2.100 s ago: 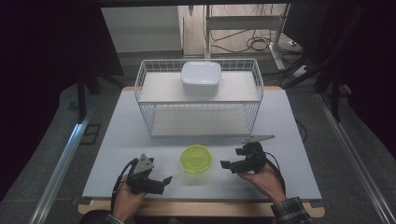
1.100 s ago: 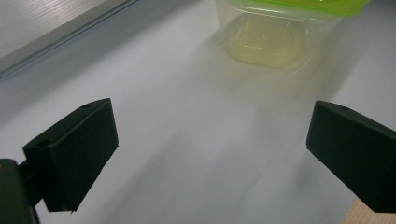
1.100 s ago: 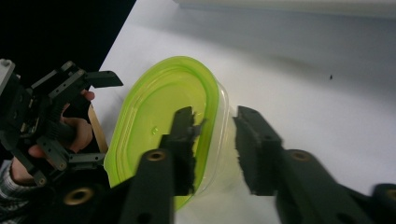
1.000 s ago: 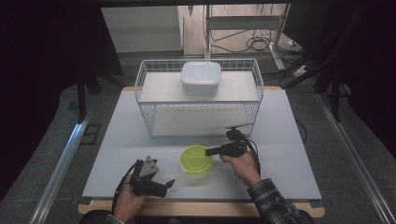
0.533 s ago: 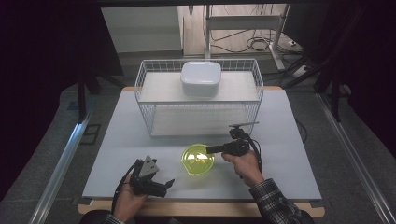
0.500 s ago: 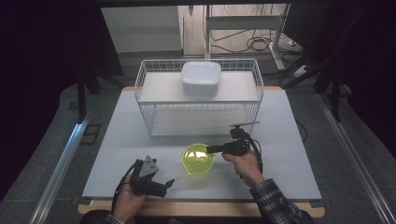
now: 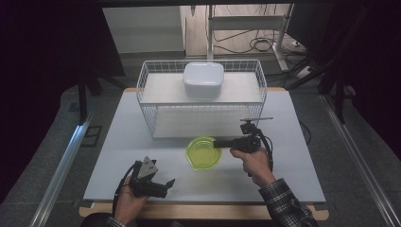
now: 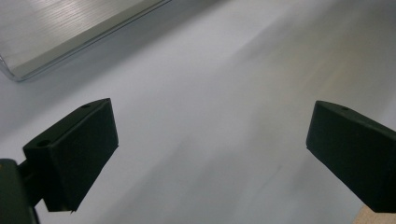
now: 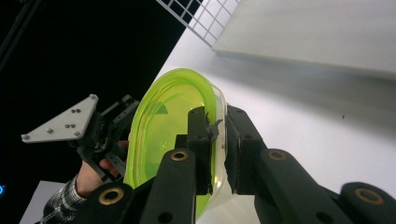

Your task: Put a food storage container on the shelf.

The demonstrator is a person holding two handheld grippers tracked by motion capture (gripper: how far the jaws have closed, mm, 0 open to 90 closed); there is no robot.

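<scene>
A white lidded container (image 7: 204, 79) sits atop the wire basket (image 7: 149, 101)

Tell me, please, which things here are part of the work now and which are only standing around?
In use:
- green bowl, clamped at its rim
- right gripper, shut on that rim
- wire basket, possibly where the bowl goes

Standing by:
- white container in the basket
- left gripper, open over the table

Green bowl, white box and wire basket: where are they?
green bowl (image 7: 202, 153), high view, on its see-through bottom.
white box (image 7: 203, 79), high view, on its lid.
wire basket (image 7: 150, 124), high view, on its front wall.
</scene>
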